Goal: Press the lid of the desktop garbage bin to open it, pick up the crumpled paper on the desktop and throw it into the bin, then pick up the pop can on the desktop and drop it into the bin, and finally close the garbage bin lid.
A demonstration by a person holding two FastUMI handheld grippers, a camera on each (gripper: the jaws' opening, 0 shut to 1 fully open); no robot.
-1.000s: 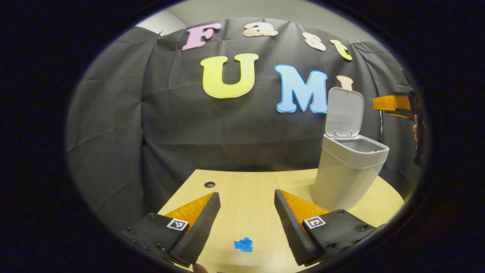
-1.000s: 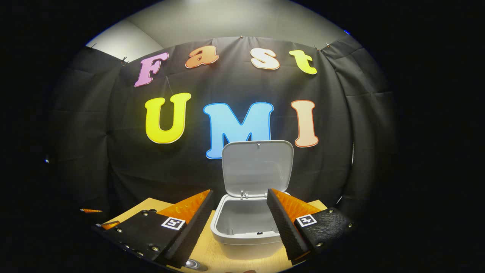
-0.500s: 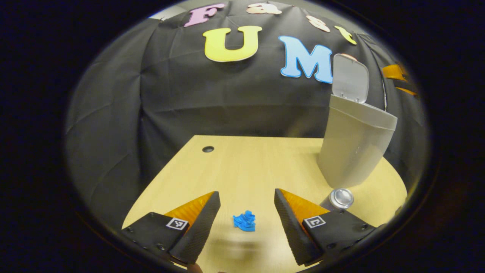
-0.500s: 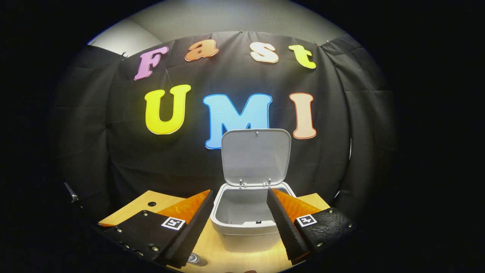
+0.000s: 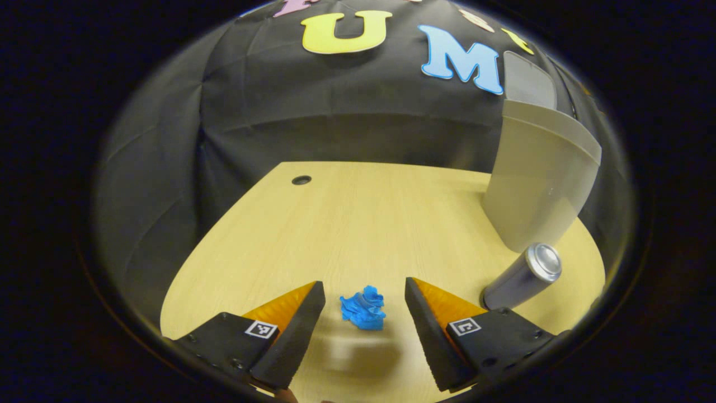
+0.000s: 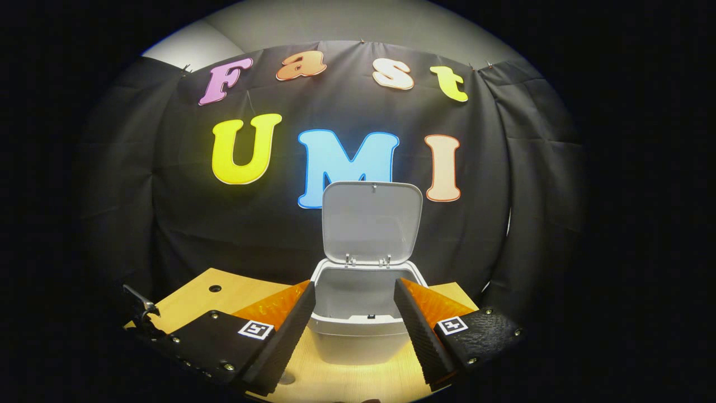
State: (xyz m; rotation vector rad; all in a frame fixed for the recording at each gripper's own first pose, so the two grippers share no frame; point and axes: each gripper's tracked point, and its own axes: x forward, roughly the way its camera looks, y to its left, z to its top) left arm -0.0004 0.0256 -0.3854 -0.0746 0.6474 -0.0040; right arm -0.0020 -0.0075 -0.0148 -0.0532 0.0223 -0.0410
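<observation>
While left tongs gape | straddling crumpled paper | bin lid up

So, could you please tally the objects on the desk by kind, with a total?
Garbage bin, lid raised: 1
Crumpled paper, blue: 1
Pop can, standing upright: 1
Total: 3

A pale wood tabletop with a rounded edge is seen, backed by a black cloth wall. A small round hole is set near the tabletop's far left corner. Grey room wall is seen above the cloth.
</observation>
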